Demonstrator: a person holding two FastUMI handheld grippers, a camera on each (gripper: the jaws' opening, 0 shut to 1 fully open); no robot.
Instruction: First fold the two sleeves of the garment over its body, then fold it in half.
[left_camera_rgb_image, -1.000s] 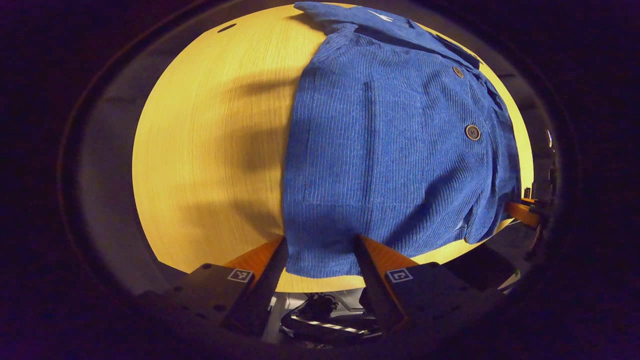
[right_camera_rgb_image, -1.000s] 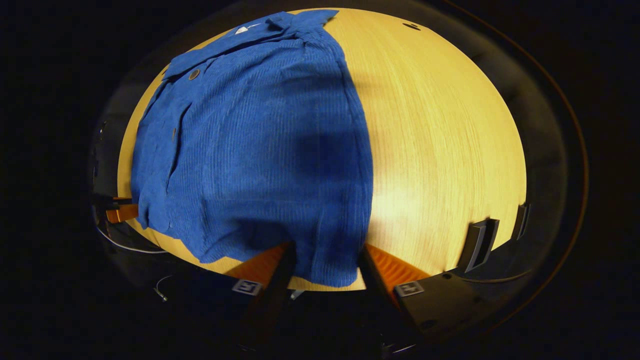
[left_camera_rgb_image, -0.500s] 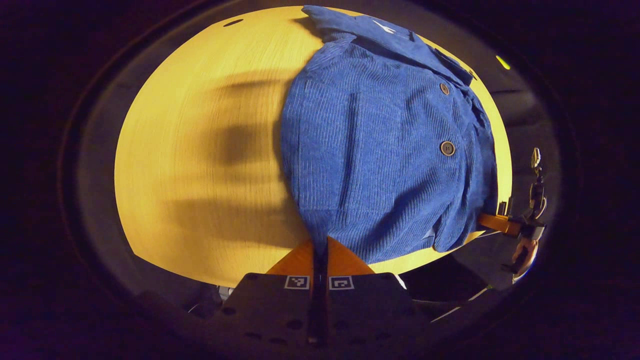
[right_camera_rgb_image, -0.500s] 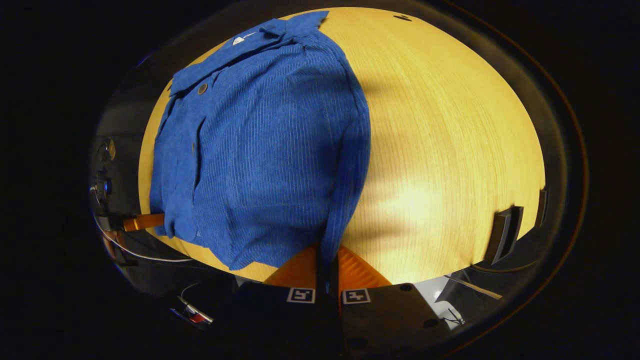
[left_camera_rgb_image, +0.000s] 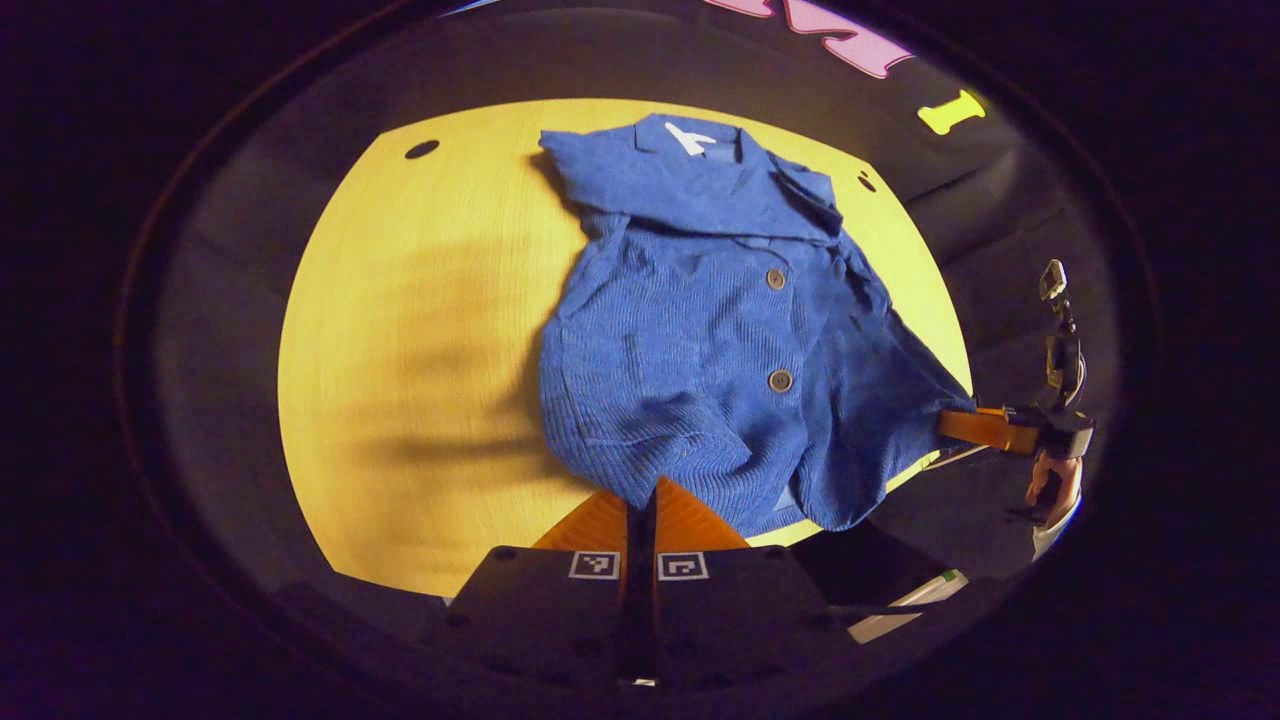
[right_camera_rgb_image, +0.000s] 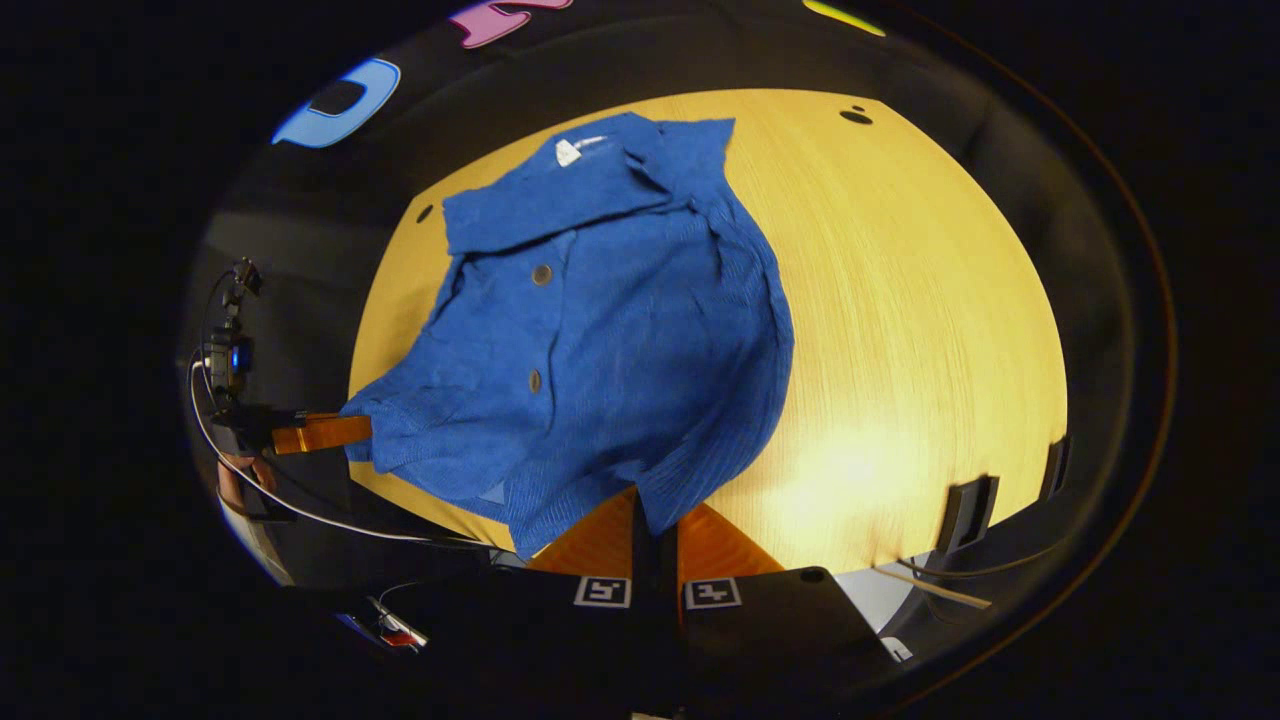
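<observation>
A blue corduroy garment (left_camera_rgb_image: 700, 350) lies button side up on the round wooden table (left_camera_rgb_image: 400, 350), its collar (left_camera_rgb_image: 690, 180) at the far side. My left gripper (left_camera_rgb_image: 641, 500) is shut on the near hem at one corner. In the right gripper view the garment (right_camera_rgb_image: 620, 330) has its other hem corner pinched in my shut right gripper (right_camera_rgb_image: 655, 520). Each view also shows the other gripper holding its corner: the right one (left_camera_rgb_image: 960, 427) and the left one (right_camera_rgb_image: 335, 433). The hem edge hangs lifted between them, and no sleeve sticks out past the body.
Bare table (right_camera_rgb_image: 900, 300) spreads to both sides of the garment. A dark bracket (right_camera_rgb_image: 965, 512) sits on the table's near rim. A hand (left_camera_rgb_image: 1050, 488) holds the far gripper, and a cable (right_camera_rgb_image: 300, 505) trails below the rim. Black cloth walls stand behind.
Both grippers went from open around the near hem to shut on it. They have since risen and drawn back, lifting the hem edge off the table.
</observation>
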